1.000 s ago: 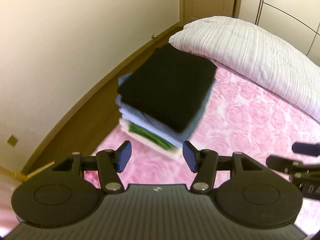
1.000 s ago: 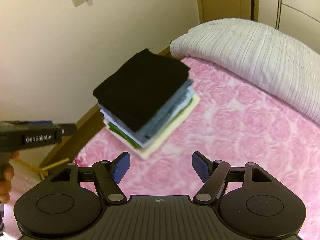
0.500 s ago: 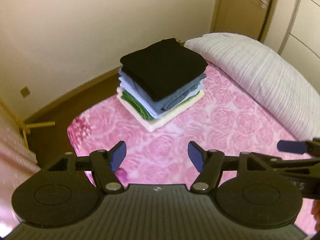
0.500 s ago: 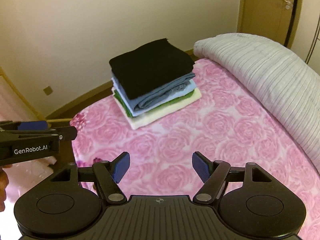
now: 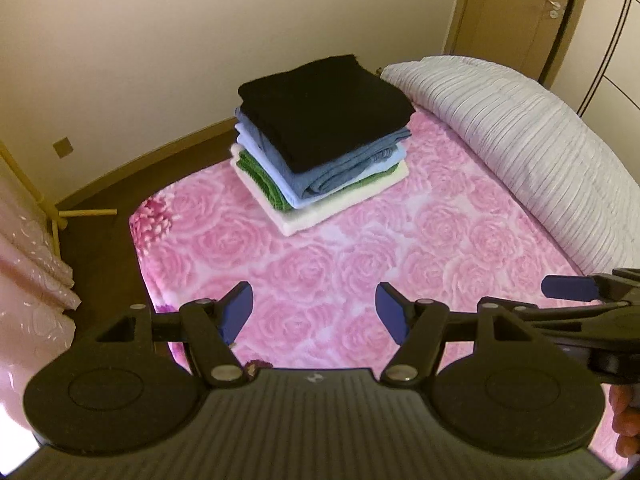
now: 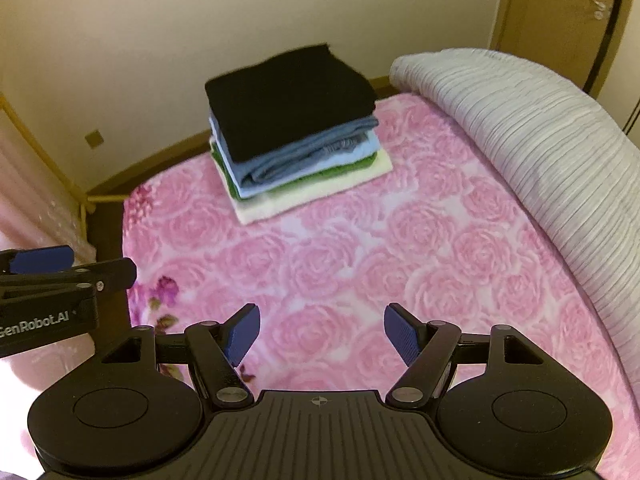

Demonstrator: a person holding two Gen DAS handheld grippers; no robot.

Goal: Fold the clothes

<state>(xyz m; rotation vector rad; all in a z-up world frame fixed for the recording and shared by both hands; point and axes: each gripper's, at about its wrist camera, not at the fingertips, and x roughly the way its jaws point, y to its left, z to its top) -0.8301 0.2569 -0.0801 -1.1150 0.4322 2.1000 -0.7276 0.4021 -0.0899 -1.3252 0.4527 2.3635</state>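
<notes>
stack [image 5: 324, 136]: five or so folded pieces piled upper middle of both frames, black one on top, blues under it, green, then a cream one at the bottom. Sits near the far corner of the bed, edges mostly lined up, so I'd guess it's parked there to keep the middle free for folding.
bed [image 5: 360, 264]: pink rose cover, bare across the whole centre and lower half of the frame. No loose garment on it that I can see.
pillow [image 5: 520, 136]: long striped grey one along the right side, just beside the stack, not clearly touching.
left gripper [image 5: 316, 312]: jaws spread wide, having just opened further, nothing between the blue pads, only bedcover behind them. Bottom centre of its own view, far left edge of the right view.
right gripper [image 6: 322, 338]: also wide apart, empty. Its tip pokes in at the right edge of the left view.
both tools: side by side, tilted down at the bed, well short of the stack.
my read: the visible pile looks done; wide empty jaws suit reaching for another piece, but none is in frame.
</notes>
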